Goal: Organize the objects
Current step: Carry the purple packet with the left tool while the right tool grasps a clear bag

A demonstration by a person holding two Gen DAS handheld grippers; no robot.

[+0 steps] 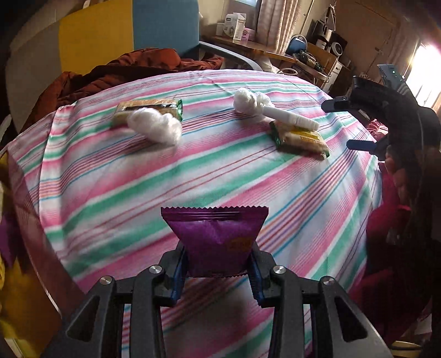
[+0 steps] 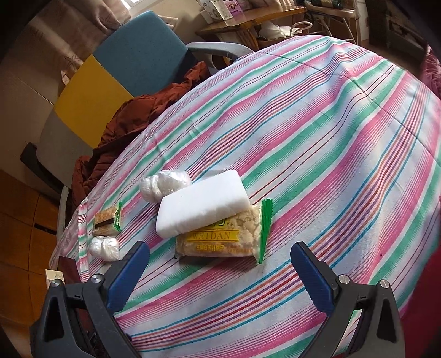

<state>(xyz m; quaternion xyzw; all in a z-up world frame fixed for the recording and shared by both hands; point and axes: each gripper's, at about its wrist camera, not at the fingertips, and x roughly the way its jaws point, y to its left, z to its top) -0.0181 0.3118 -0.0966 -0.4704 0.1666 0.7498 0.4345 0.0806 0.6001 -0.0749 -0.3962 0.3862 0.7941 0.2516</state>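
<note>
My left gripper (image 1: 217,264) is shut on a purple snack packet (image 1: 217,234), held just above the striped tablecloth (image 1: 137,192). Farther off lie a cracker packet (image 1: 148,108) touching a white plastic wad (image 1: 157,125), and on the right a second wad (image 1: 246,103), a white sponge block (image 1: 292,118) and another cracker packet (image 1: 303,140). My right gripper (image 1: 348,125) stands open beside that group. In the right wrist view the right gripper (image 2: 220,245) hangs open over the yellow-labelled cracker packet (image 2: 248,228). The sponge (image 2: 201,203) rests partly on that packet, with a wad (image 2: 162,184) behind.
A small cracker packet (image 2: 106,223) and a wad (image 2: 104,247) lie near the table's left edge. A blue, yellow and grey chair (image 2: 137,46) carries a rust-brown jacket (image 2: 132,115). A wooden shelf (image 2: 248,19) holds boxes. A hand (image 1: 397,176) and red cloth (image 1: 386,220) are at the right.
</note>
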